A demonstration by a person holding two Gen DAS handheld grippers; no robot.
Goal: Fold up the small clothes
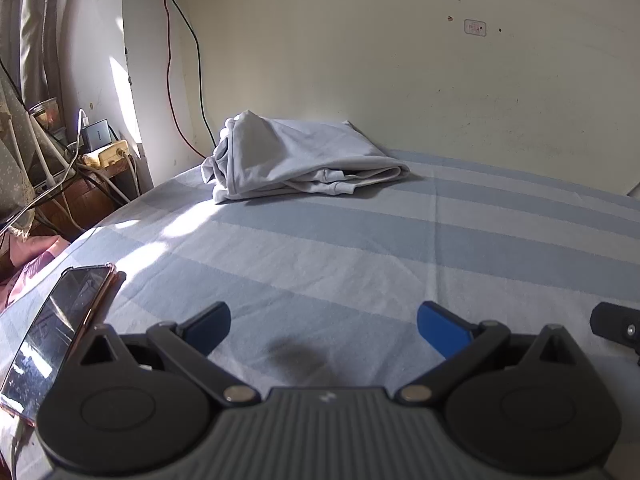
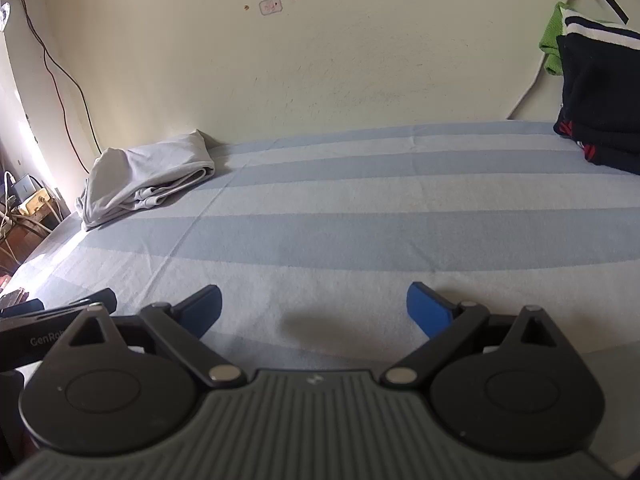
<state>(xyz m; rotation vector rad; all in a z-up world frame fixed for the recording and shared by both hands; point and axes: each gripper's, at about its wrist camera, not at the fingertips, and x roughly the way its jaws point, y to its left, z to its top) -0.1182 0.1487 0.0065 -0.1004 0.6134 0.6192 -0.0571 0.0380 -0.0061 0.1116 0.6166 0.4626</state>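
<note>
Hovering low: my left gripper (image 1: 323, 326) and my right gripper (image 2: 314, 310) sit over the striped bedsheet (image 1: 360, 248); nothing lies between the fingers
Jaws: both pairs spread wide apart, blue pads (image 1: 438, 326) bare
White garment (image 1: 296, 156): folded in a loose heap at the far edge by the wall, well apart from both jaws; ahead of my left, far to the front-left of my right (image 2: 144, 178)
Phone (image 1: 56, 336): flat on the sheet just beside my left jaw
Dark clothes (image 2: 600, 100): stacked at the far right corner
</note>
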